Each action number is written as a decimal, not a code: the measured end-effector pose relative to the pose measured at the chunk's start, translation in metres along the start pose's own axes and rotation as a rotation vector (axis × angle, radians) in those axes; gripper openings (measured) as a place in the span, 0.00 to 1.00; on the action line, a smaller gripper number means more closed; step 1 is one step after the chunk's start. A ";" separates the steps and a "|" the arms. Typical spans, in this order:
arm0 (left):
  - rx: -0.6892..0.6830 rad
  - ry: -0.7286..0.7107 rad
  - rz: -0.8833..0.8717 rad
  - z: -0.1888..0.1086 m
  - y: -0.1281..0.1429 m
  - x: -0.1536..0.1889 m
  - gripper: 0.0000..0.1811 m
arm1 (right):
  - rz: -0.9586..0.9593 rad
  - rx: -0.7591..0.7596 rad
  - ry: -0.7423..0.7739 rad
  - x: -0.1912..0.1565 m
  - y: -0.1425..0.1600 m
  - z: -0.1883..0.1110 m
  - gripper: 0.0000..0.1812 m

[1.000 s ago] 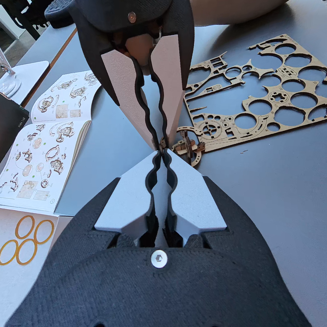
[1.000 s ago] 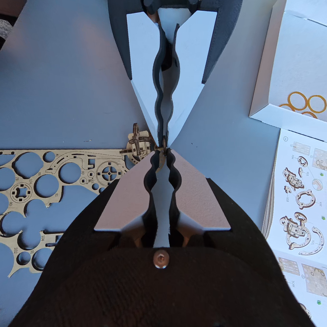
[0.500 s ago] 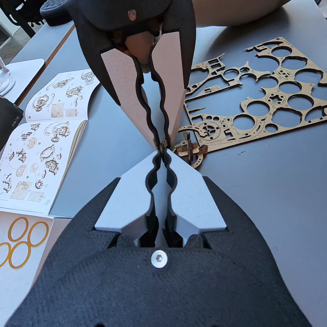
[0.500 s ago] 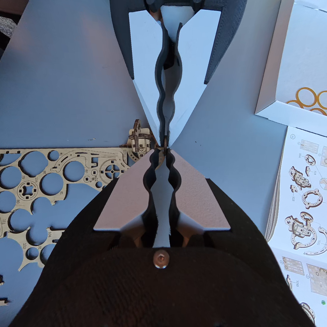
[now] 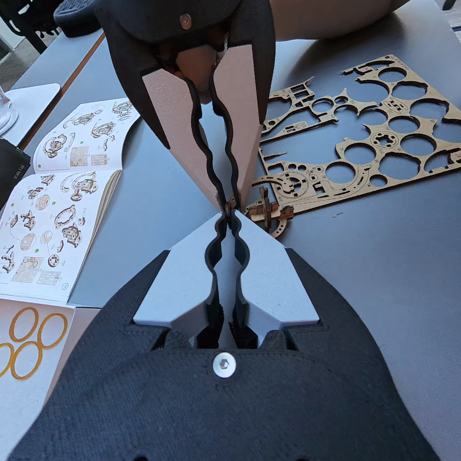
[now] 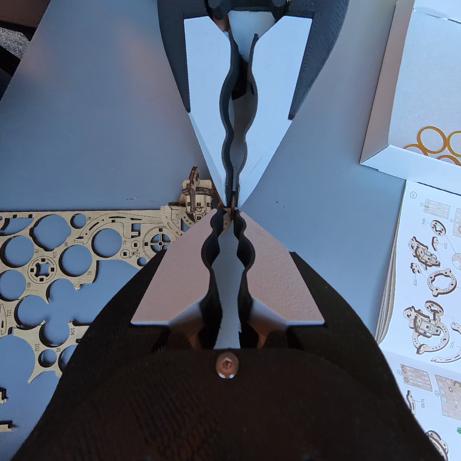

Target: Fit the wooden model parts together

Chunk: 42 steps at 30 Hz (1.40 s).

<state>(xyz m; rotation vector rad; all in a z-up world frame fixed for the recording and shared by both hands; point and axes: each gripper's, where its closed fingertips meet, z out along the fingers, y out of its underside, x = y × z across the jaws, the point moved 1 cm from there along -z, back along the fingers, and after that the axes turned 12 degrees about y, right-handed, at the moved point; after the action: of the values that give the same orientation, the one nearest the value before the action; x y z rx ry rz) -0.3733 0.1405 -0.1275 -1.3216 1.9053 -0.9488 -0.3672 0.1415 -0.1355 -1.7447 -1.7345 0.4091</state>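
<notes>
My left gripper [image 5: 228,217] and my right gripper [image 6: 227,216] meet tip to tip above the grey table. The left is shut on a small thin wooden part [image 6: 233,201], seen edge-on. The right is shut on a small rounded wooden part [image 6: 224,224]. The two parts touch where the tips meet [image 5: 227,207]. In the left wrist view the right gripper [image 5: 229,200] comes down from the top. In the right wrist view the left gripper [image 6: 232,197] does the same. A partly built wooden model [image 5: 267,212] lies on the table just beside the tips, and also shows in the right wrist view [image 6: 197,199].
A laser-cut wooden sheet [image 5: 361,149] with many empty holes lies beyond the model, also in the right wrist view [image 6: 50,252]. An open instruction booklet [image 5: 55,194] and a white box with orange rings [image 5: 27,341] lie on the other side. A person's forearm [image 5: 336,17] is at the back. My two grippers' fingertips are within a few centimetres of each other.
Both grippers stay shut and tip to tip. They have swayed only slightly over the table, and the model and sheet have not moved.
</notes>
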 end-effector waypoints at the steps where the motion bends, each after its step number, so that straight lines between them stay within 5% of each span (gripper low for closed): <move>1: -0.001 0.001 0.003 0.000 0.000 0.000 0.00 | -0.004 -0.002 -0.001 -0.001 0.000 0.000 0.04; 35: -0.003 0.005 0.020 -0.001 0.000 0.003 0.01 | -0.016 0.006 -0.020 -0.003 -0.001 -0.001 0.04; 42: 0.075 -0.227 0.143 -0.024 -0.029 -0.016 0.00 | 0.043 0.160 0.132 0.027 -0.023 -0.029 0.13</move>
<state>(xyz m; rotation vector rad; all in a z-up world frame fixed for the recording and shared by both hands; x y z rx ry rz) -0.3738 0.1536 -0.0886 -1.1782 1.7475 -0.7575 -0.3645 0.1603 -0.0935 -1.6588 -1.5308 0.4290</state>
